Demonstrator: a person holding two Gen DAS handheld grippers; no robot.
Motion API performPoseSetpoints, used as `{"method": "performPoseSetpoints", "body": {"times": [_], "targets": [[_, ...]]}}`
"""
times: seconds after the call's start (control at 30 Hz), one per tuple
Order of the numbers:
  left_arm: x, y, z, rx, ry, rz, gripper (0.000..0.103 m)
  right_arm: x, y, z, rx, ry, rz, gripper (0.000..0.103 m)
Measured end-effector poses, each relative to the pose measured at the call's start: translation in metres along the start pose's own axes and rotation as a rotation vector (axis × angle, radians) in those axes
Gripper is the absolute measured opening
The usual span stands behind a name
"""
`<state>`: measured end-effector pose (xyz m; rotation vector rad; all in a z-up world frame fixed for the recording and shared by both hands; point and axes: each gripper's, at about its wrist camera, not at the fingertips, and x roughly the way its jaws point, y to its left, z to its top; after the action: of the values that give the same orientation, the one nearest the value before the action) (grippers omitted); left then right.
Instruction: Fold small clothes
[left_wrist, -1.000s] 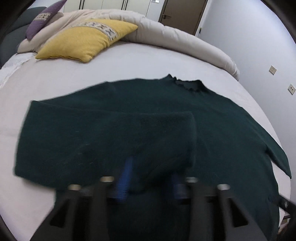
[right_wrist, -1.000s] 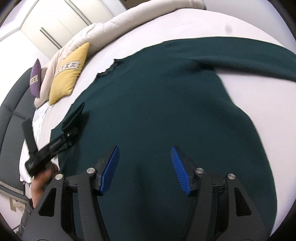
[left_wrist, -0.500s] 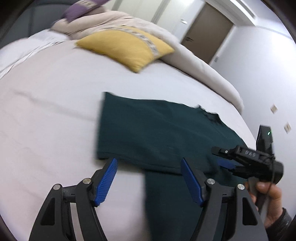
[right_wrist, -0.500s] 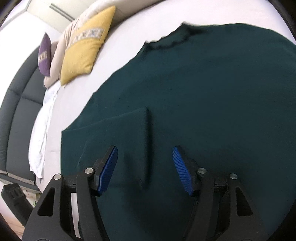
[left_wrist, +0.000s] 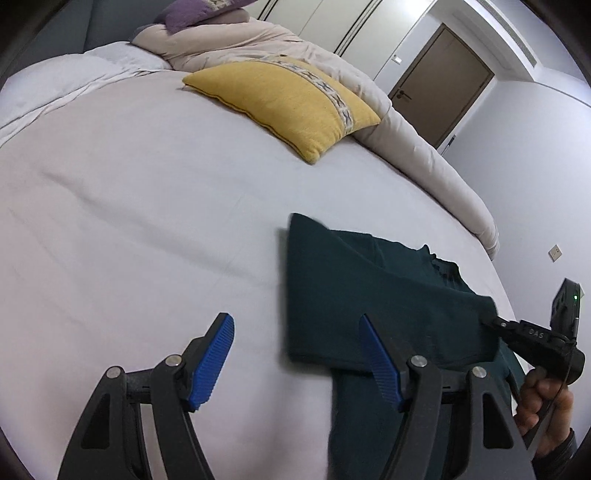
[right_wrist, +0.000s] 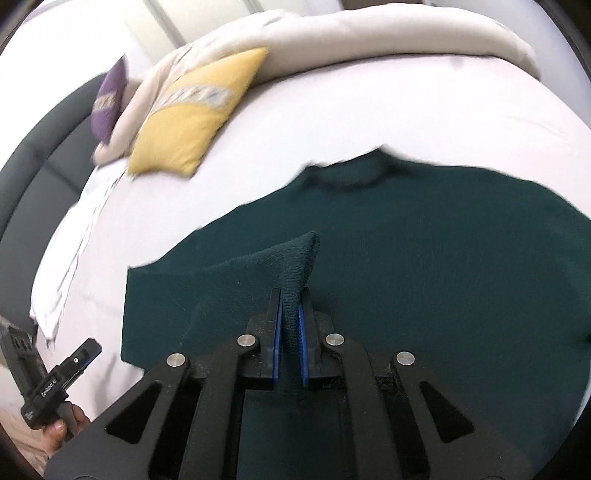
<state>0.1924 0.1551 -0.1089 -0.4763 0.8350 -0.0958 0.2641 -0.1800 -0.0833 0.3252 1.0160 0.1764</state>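
Dark green sweater (right_wrist: 424, 266) lies spread on the bed (left_wrist: 147, 221), lower centre of frame. Right tongs (right_wrist: 290, 325) pinch the folded sleeve's cuff, likely to carry it across. Left tongs (left_wrist: 295, 362) spread, empty, over sweater's edge.

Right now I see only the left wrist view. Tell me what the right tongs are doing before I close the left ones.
Observer: The right tongs are shut on the ribbed cuff of the sweater.
Operator: Report how that cuff sits.
Observer: It stands up in a peak above the sweater's body, not flat.
Operator: Describe the sweater's far half.
Observer: It lies spread flat on the bed and reaches the right edge of the picture.
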Motion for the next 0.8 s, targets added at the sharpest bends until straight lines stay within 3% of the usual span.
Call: {"method": "performPoseSetpoints", "body": {"times": [0.13, 0.33, 0.4, 0.47, 0.57, 0.67, 0.73, 0.8], "targets": [[0.02, -0.011, 0.011, 0.026, 0.02, 0.005, 0.064, -0.013, -0.054, 0.004, 0.067, -0.001, -0.048, 0.006], [0.073, -0.037, 0.032, 0.072, 0.081, 0.055, 0.054, 0.012, -0.089, 0.021, 0.108, 0.012, -0.071, 0.006], [0.088, -0.045, 0.035, 0.103, 0.097, 0.083, 0.044, 0.018, -0.095, 0.019, 0.107, 0.01, -0.063, 0.006], [0.106, -0.05, 0.036, 0.135, 0.124, 0.11, 0.024, 0.035, -0.095, 0.023, 0.109, 0.017, -0.063, 0.006], [0.126, -0.059, 0.035, 0.217, 0.132, 0.169, 0.021, 0.042, -0.1, 0.011, 0.107, 0.028, -0.069, 0.006], [0.127, -0.059, 0.035, 0.235, 0.132, 0.18, 0.014, 0.043, -0.107, 0.004, 0.116, 0.02, -0.067, 0.006], [0.126, -0.054, 0.035, 0.229, 0.128, 0.172, 0.011, 0.016, -0.124, -0.024, 0.132, 0.004, -0.068, 0.006], [0.124, -0.053, 0.032, 0.241, 0.114, 0.17, 0.011, 0.004, -0.125, -0.026, 0.152, -0.019, -0.06, 0.006]]}}
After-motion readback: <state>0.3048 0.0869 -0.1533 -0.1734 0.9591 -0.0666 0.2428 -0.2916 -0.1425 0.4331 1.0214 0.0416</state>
